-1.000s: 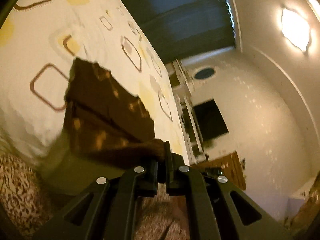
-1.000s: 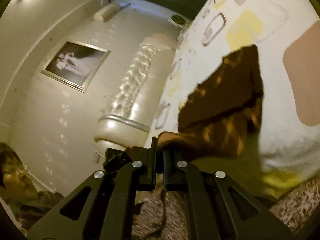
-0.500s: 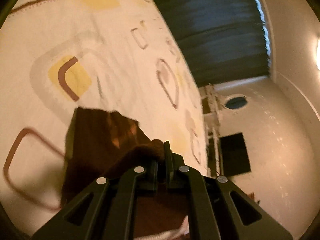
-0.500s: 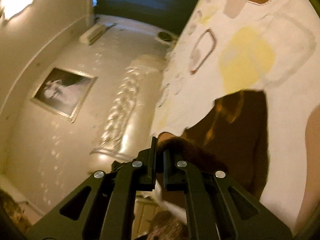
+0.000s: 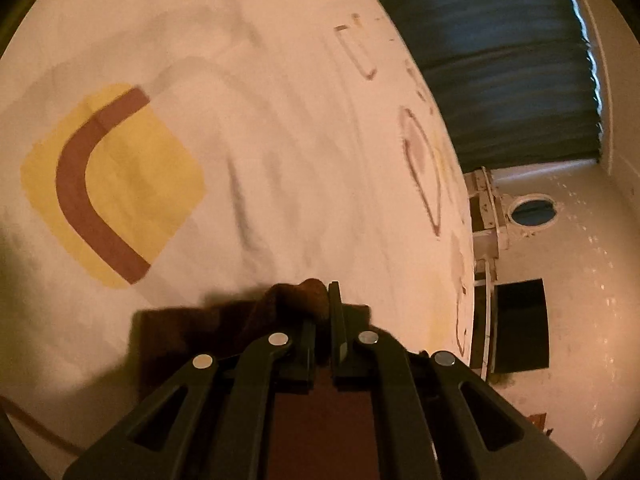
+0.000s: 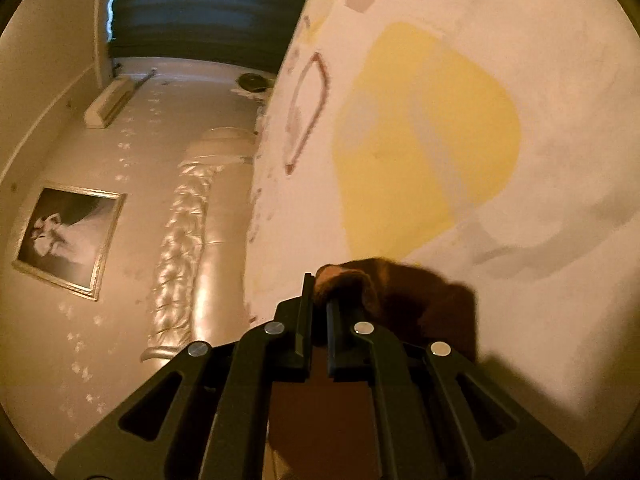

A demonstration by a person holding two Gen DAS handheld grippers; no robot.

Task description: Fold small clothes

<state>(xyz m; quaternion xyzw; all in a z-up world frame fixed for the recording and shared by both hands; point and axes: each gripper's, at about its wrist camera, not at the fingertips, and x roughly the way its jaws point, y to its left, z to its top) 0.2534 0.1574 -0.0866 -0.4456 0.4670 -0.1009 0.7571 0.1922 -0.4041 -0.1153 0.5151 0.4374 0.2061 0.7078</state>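
We've got both black two-finger grippers pinched tight on the soft dark-brown knit garment [image 5: 224, 332]: left gripper [image 5: 324, 320] and right gripper [image 6: 318, 312] each hold a bunched fold. It lies low on the smooth cream bedsheet with yellow rounded squares [image 5: 280, 140]. Loads of bare sheet ahead; the bed's edge runs alongside the padded pearly headboard [image 6: 180, 240].

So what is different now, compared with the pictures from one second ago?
Both tongs, left and right, have carried the brown garment forward and down toward the patterned bedsheet. Earlier much of the garment lay spread ahead of them; now only a bunched edge shows at the tips. Unchanged: both tongs stay shut on the garment, nothing was let go.
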